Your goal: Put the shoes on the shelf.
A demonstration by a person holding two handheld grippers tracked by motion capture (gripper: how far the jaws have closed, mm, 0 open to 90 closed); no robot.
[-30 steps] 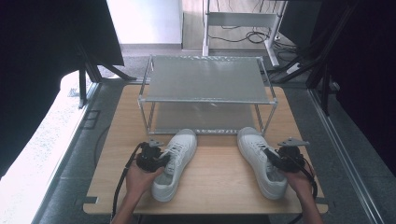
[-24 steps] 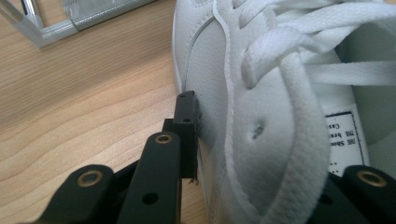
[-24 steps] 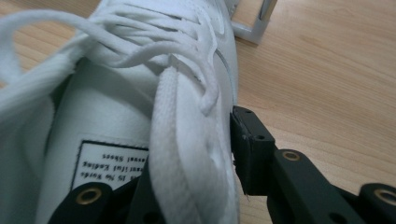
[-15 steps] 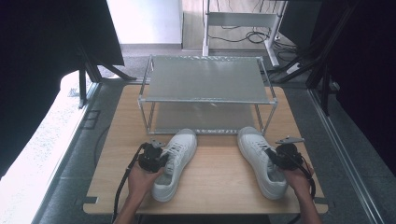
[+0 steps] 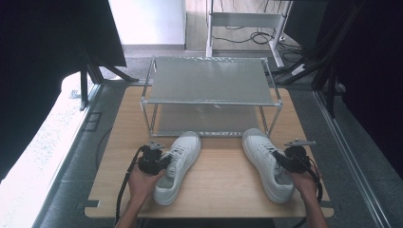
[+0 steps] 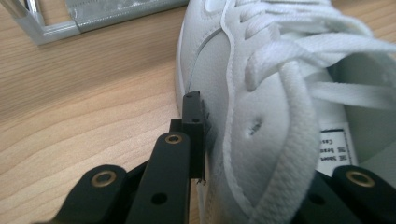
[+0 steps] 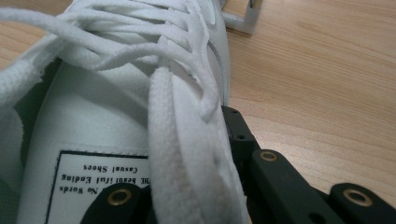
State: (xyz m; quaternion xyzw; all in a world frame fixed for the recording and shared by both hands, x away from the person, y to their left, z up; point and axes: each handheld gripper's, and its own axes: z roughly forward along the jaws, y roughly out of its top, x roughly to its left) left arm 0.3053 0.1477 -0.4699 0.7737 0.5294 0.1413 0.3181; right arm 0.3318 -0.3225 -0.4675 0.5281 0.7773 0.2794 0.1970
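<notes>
Bench (image 5: 223, 190) of pale wood grain carries everything here, with dark floor on both sides and bare board between the two shoes and along the near edge. At its far half stands my biggest obstacle, a metal rack (image 5: 209, 85) with a flat grey top, thin shiny posts and a low shelf; its front rail sits just beyond both toes, so there is little room forward. The left shoe (image 5: 178, 164) lies angled with its toe toward the rack, the right shoe (image 5: 266, 164) likewise, well apart from each other. Both are smooth white leather with thick woven laces and rounded rubber soles. My left gripper (image 5: 161, 161) has just been closing and its fingers (image 6: 194, 126) now clamp the side wall of the left shoe by the lace eyelets. My right gripper (image 5: 285, 161) has also just been closing; its fingers (image 7: 238, 133) pinch the collar of the right shoe, beside the printed label (image 7: 98, 179) inside.
</notes>
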